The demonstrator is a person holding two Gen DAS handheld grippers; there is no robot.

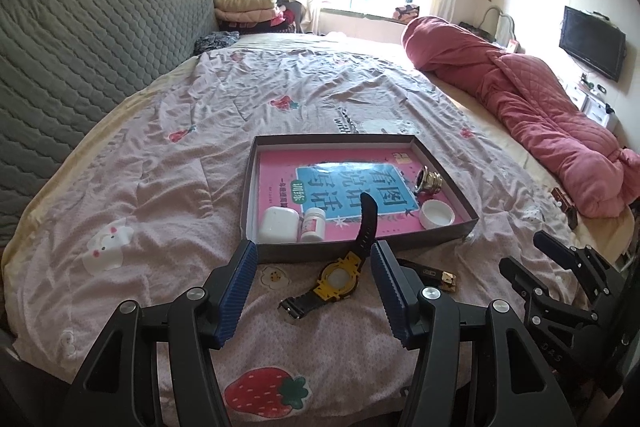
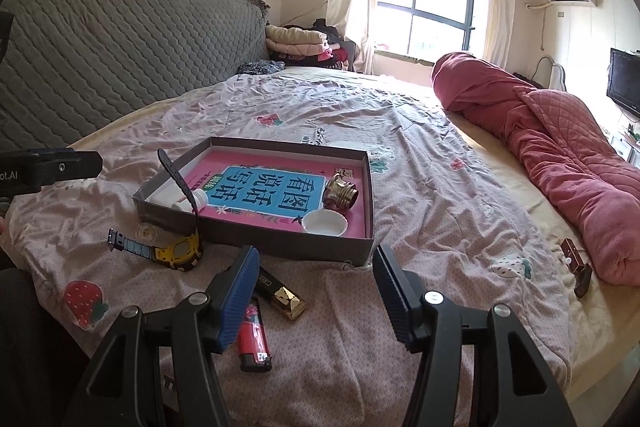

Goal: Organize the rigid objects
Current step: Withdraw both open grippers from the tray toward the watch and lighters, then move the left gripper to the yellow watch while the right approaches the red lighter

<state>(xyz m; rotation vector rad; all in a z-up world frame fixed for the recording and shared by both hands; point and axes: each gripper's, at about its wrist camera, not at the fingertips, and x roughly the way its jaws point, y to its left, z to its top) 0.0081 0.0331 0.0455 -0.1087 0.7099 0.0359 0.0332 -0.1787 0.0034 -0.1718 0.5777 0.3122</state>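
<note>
A grey shallow box [image 1: 360,247] [image 2: 256,243] lies on the bed with a pink book [image 1: 332,179] inside. On the book sit a white case [image 1: 279,225], a small white bottle [image 1: 313,224], a brass fitting [image 1: 430,181] [image 2: 340,191] and a white lid [image 1: 437,214] [image 2: 325,222]. A yellow-and-black watch [image 1: 338,277] [image 2: 178,253] lies in front of the box, one strap leaning on its wall. My left gripper [image 1: 314,291] is open, straddling the watch. My right gripper [image 2: 316,291] is open and empty; a gold-capped lighter [image 2: 280,293] [image 1: 440,277] and a red lighter [image 2: 252,341] lie by its left finger.
The bed has a pink printed sheet [image 2: 400,155] and a grey quilted headboard [image 1: 80,59]. A rolled red quilt [image 1: 540,123] [image 2: 560,147] lies along the right side, with a small dark object [image 2: 576,267] beside it. Folded blankets [image 2: 298,41] sit at the far corner.
</note>
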